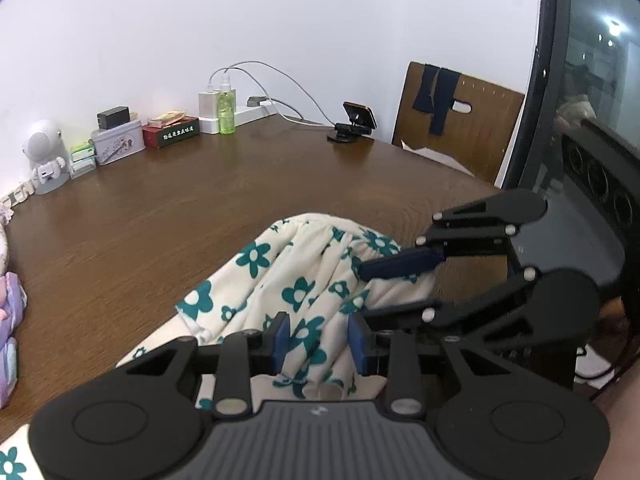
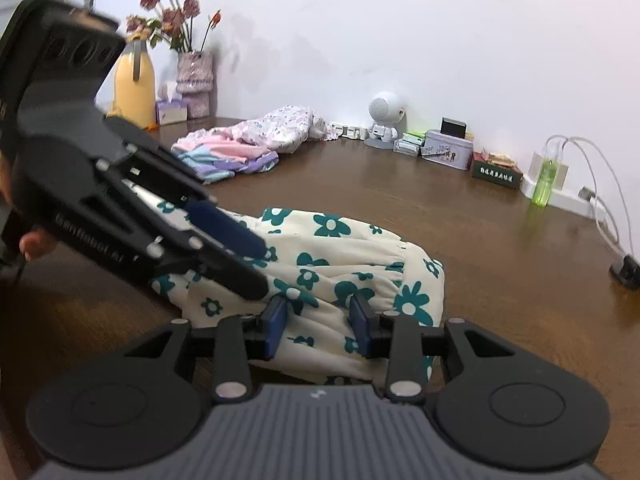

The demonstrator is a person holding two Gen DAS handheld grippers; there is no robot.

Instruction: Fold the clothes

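Observation:
A cream garment with teal flowers [image 1: 304, 268] [image 2: 340, 248] lies bunched on the brown wooden table [image 1: 160, 220]. In the left wrist view my left gripper [image 1: 319, 342] has its blue pads closed on a fold of the near part of the cloth. My right gripper [image 1: 364, 292] comes in from the right and pinches the gathered edge. The right wrist view has my right gripper [image 2: 319, 320] clamped on the cloth's near hem, while my left gripper [image 2: 262, 268] reaches in from the left onto the same garment. A person's fingers show behind it.
Other clothes [image 2: 240, 148] are piled at the back left near a flower vase [image 2: 194, 80] and a yellow bottle [image 2: 134, 88]. Along the wall stand a white figurine [image 1: 46, 156], a tin [image 1: 118, 144], a green bottle [image 1: 226, 114] and a phone stand [image 1: 354, 124]. A wooden chair back [image 1: 460, 132] stands beyond the table.

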